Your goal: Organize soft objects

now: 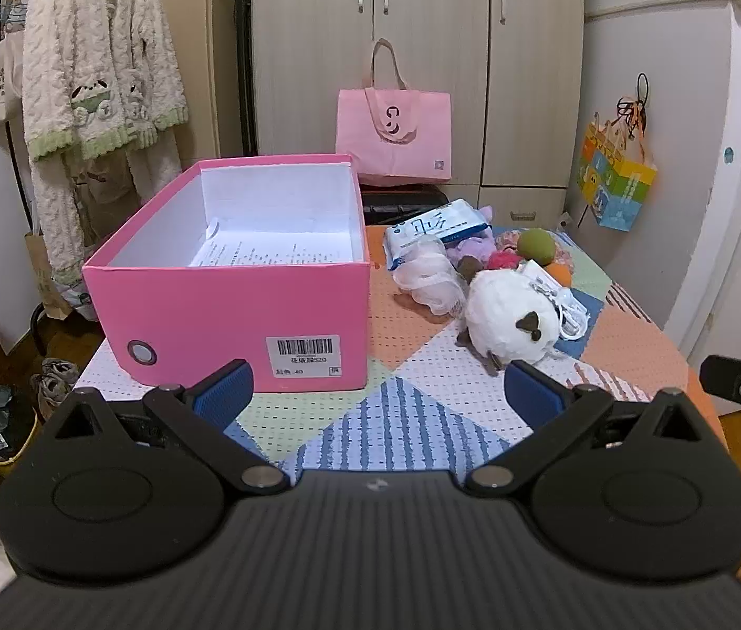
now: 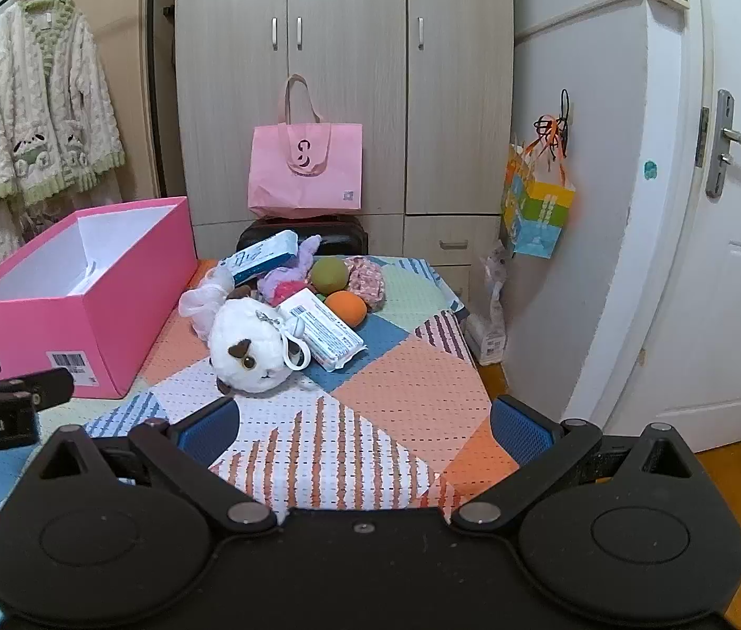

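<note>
Open pink cardboard box (image 1: pixel 223 310) stands at the bench's (image 2: pixel 412 394) left, its barcode label ending "520"; printed paper lies inside. Beside it, a heap: white plush toy (image 2: pixel 252 346), two printed tissue packs, green and orange balls. Left tongs (image 1: pixel 378 386) and right tongs (image 2: pixel 365 422) gape wide, holding nothing. "Robot.AI" marks one handle.

One pink box (image 2: pixel 55 310), one white plush (image 2: pixel 252 344), two balls (image 2: pixel 329 274), two tissue packs (image 2: pixel 325 336).
</note>
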